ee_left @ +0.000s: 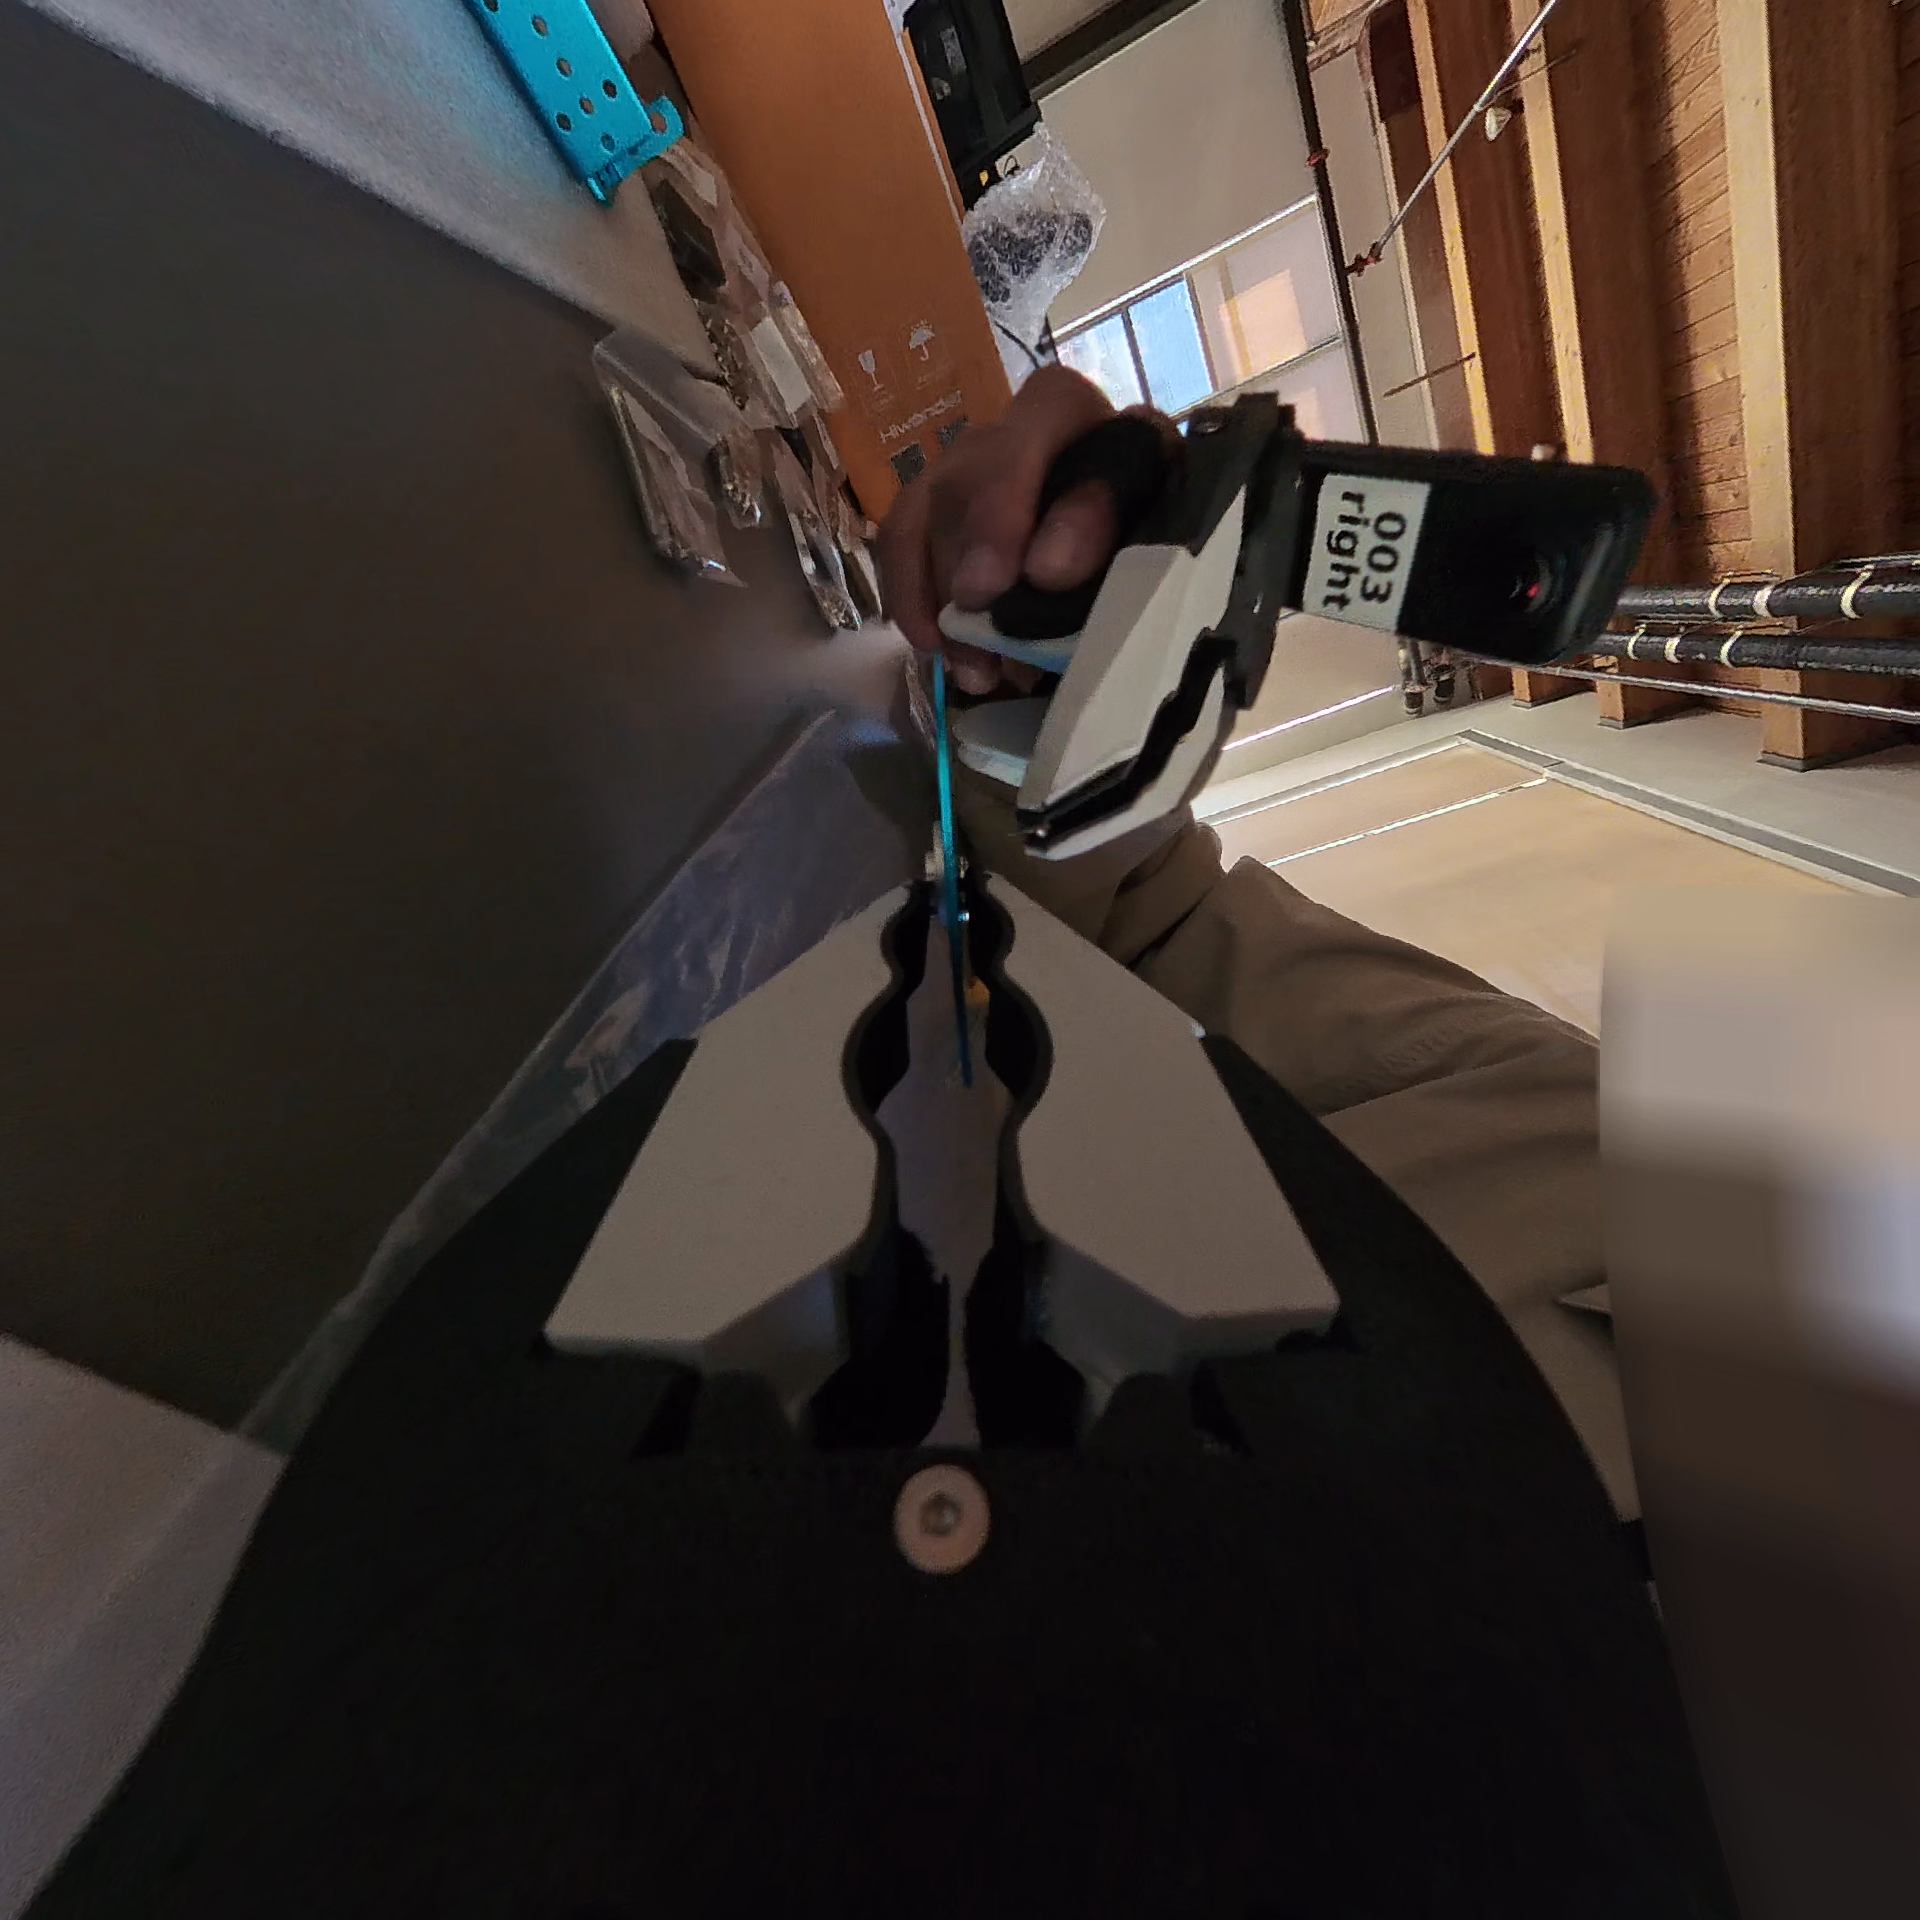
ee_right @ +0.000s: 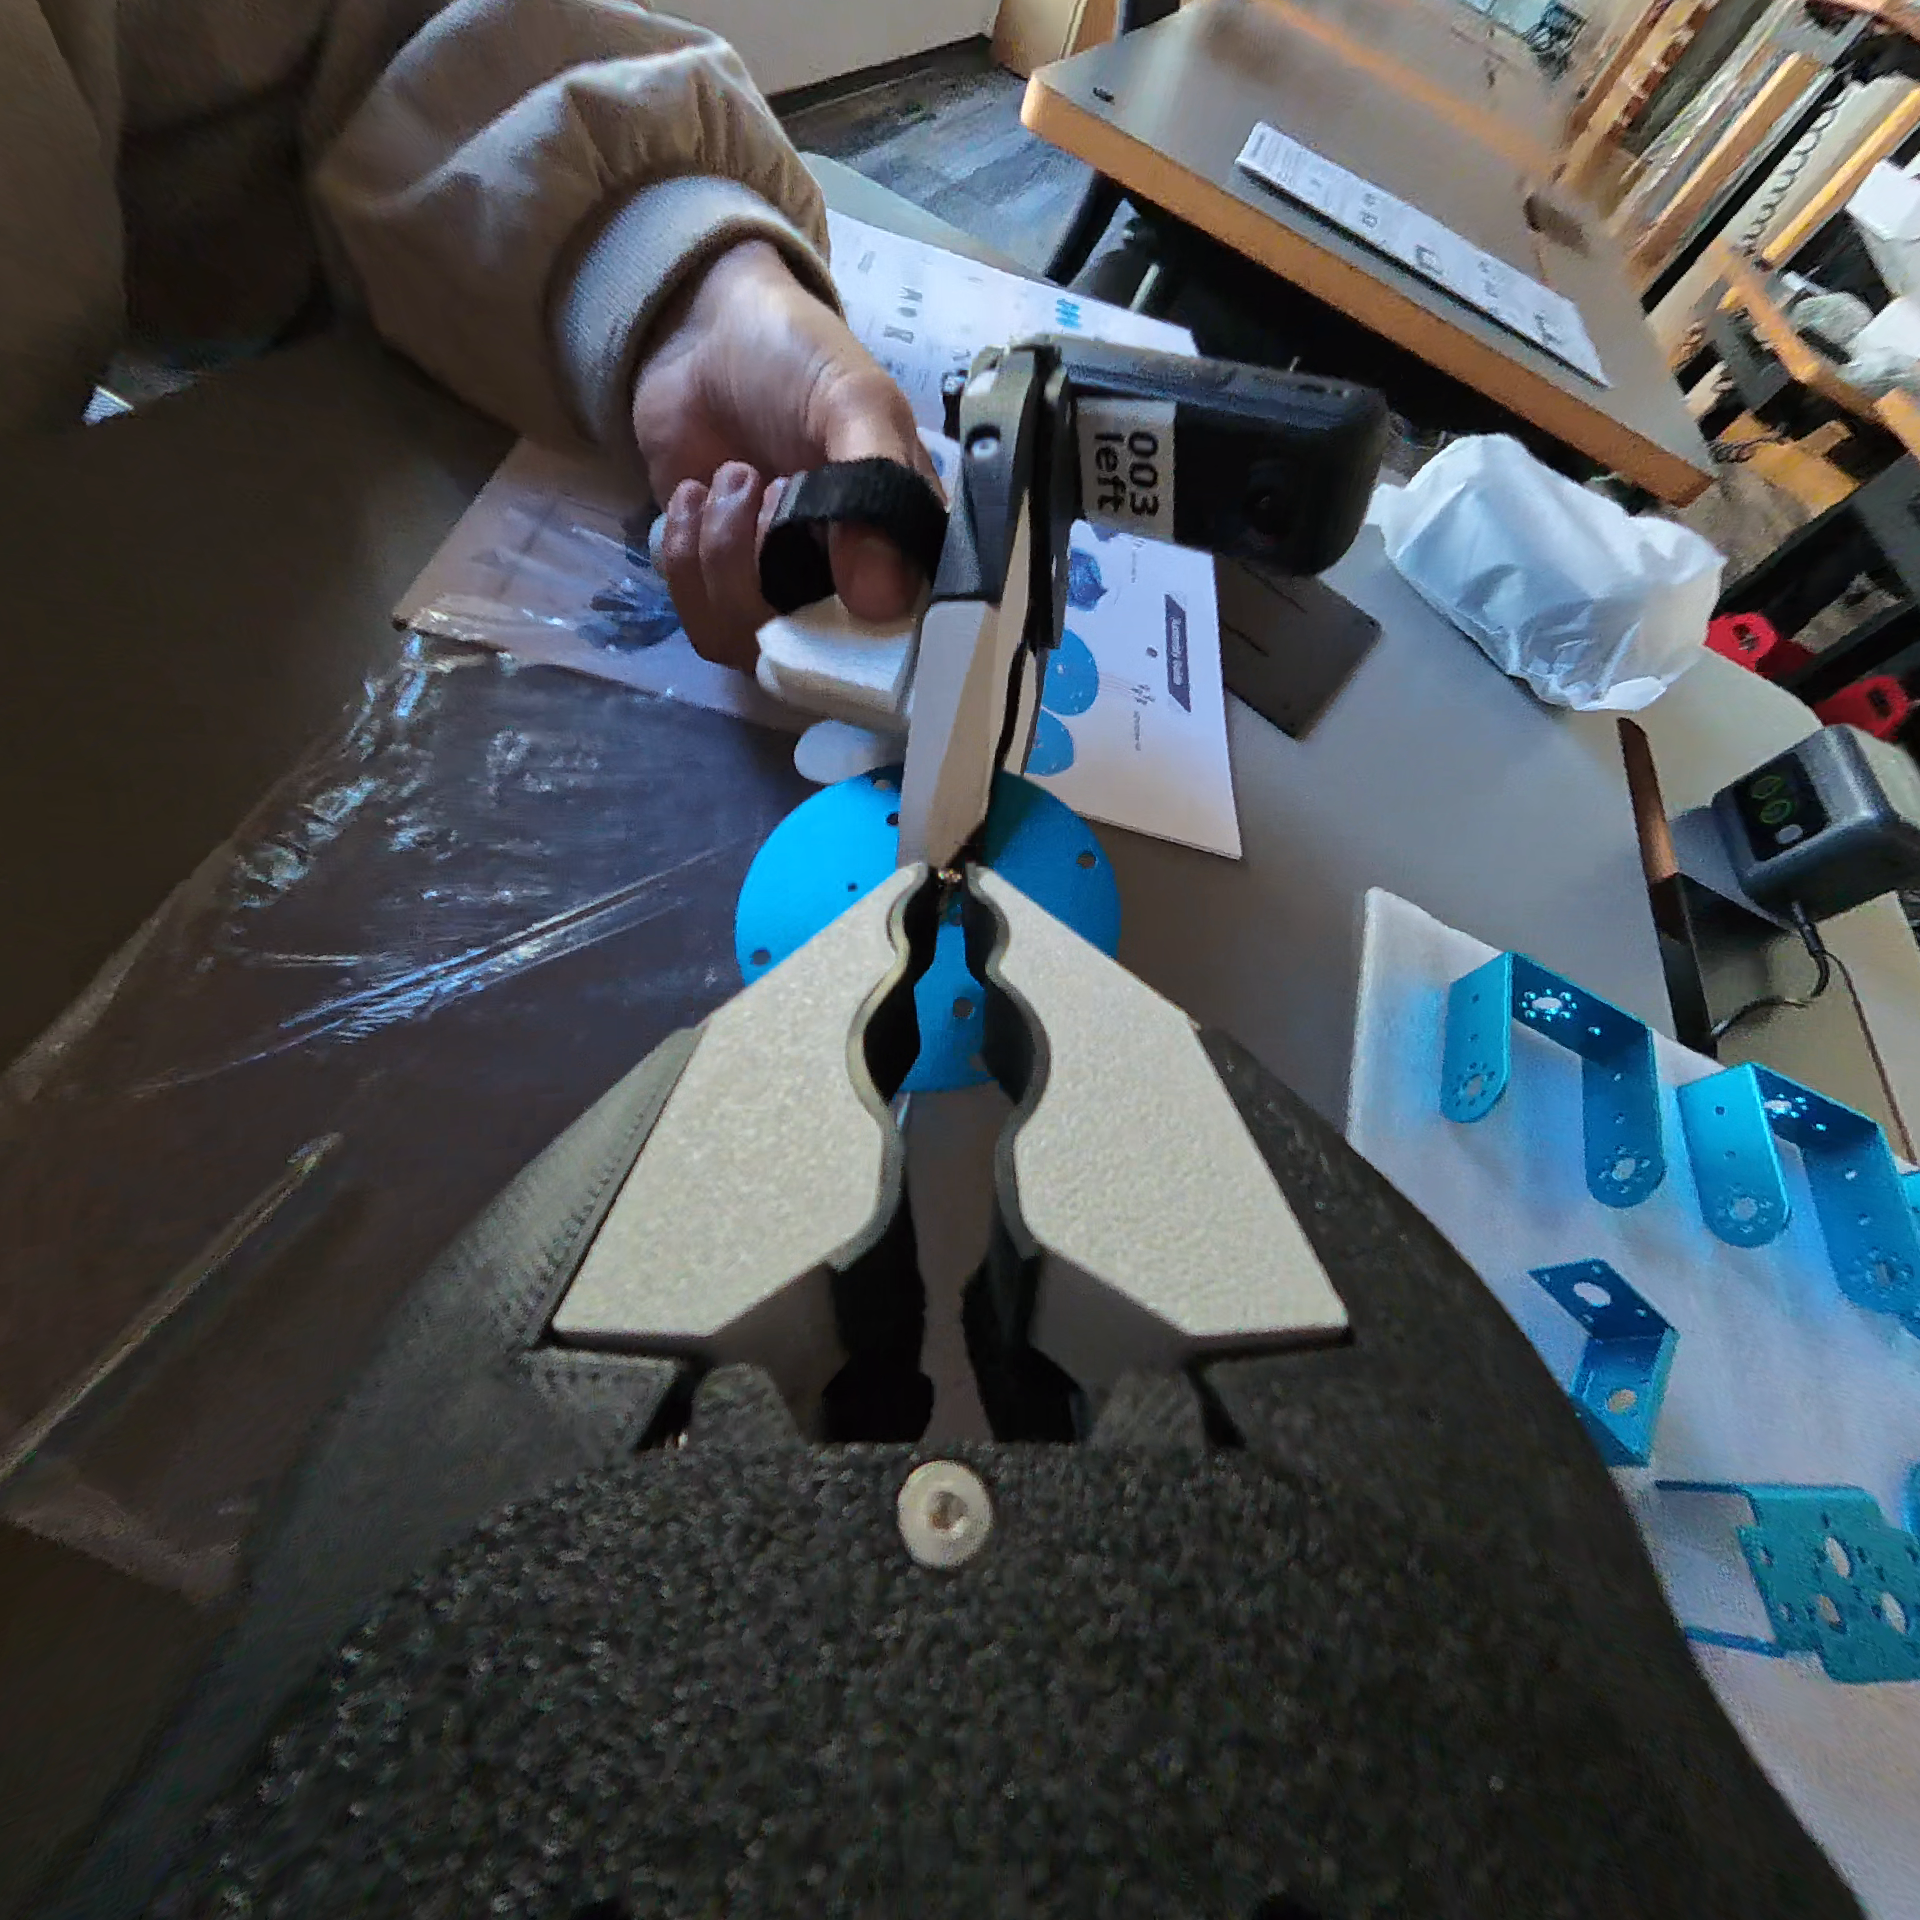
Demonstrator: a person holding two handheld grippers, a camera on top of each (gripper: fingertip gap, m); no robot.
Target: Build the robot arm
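My left gripper (ee_left: 951,894) is shut on a thin blue round plate (ee_left: 948,769), seen edge-on and held upright between its fingers. In the right wrist view the left gripper (ee_right: 945,847) pinches the same perforated blue disc (ee_right: 1049,862) from above, over the grey table. My right gripper (ee_right: 948,881) is shut, its tips right against the left gripper's tips at the disc. A small glinting metal bit sits at its tips; I cannot tell if it is gripped. In the left wrist view the right gripper (ee_left: 1039,831) hovers just right of the plate, held by a hand (ee_left: 977,520).
Several blue U-brackets (ee_right: 1558,1091) lie on a white foam sheet (ee_right: 1403,987) at right. A printed sheet (ee_right: 1164,727), a white plastic bag (ee_right: 1538,571), a black device (ee_right: 1808,821) and a plastic-wrapped dark sheet (ee_right: 468,831) surround the disc. An orange box (ee_left: 810,208) and parts bags (ee_left: 727,416) stand beyond.
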